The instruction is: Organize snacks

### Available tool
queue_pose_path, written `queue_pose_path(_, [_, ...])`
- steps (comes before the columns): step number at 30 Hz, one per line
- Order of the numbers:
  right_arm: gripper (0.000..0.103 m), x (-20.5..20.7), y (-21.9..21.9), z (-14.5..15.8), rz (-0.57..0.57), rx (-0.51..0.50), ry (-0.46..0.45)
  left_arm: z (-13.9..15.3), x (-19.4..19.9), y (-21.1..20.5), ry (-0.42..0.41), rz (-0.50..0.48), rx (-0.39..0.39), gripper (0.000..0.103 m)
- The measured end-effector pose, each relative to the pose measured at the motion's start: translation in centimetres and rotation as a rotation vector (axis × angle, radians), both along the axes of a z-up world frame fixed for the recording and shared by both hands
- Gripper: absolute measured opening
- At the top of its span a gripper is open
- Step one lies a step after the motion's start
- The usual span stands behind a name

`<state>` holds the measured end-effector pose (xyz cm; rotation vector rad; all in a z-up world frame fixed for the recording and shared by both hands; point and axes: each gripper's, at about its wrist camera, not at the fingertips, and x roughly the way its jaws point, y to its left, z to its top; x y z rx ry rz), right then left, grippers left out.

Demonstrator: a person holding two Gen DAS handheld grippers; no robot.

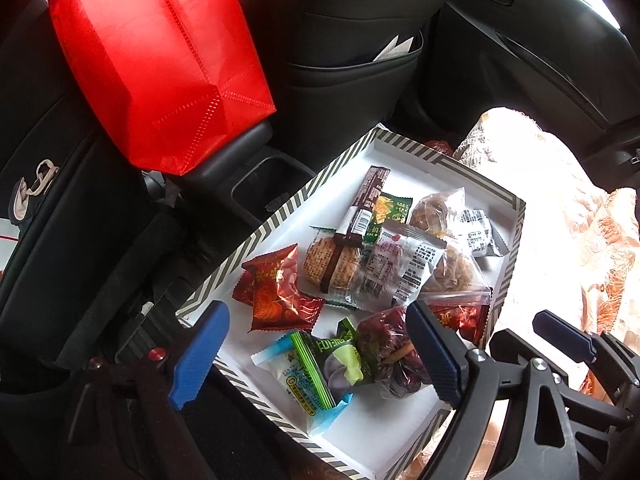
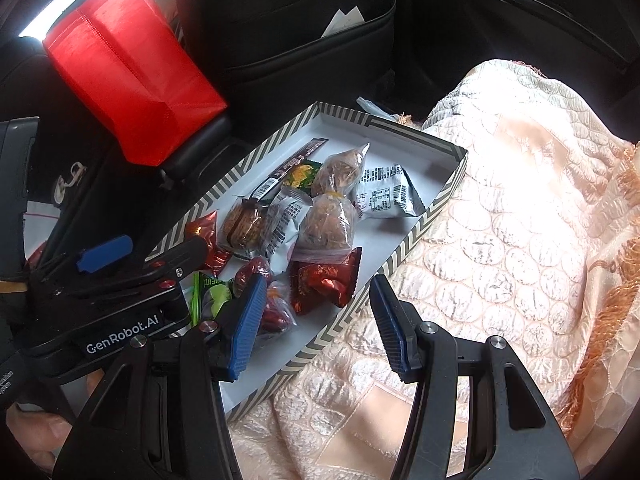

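The snacks (image 1: 380, 264) are heaped in a striped tray (image 1: 256, 236) laid on a quilt (image 2: 500, 240). Both the left claw (image 1: 316, 356) and right claw (image 2: 318, 328) are held wide open, empty. "GenRobot.AI" is printed on the left claw's body; barcodes are seen on several wrappers.

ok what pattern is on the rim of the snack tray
Grey and cream diagonal chevron stripes on the snack tray rim; its inside is plain white. Clearest in the right wrist view.
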<state>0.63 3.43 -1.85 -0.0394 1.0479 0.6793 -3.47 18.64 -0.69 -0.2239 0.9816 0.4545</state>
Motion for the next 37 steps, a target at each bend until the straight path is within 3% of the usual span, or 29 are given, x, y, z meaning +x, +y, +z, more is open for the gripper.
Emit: queue_pose_path(37, [0.054,-0.5,0.7,-0.3,0.007,-0.029,-0.036,0.1,-0.6,-0.2,-0.026,0.002,0.039,0.093])
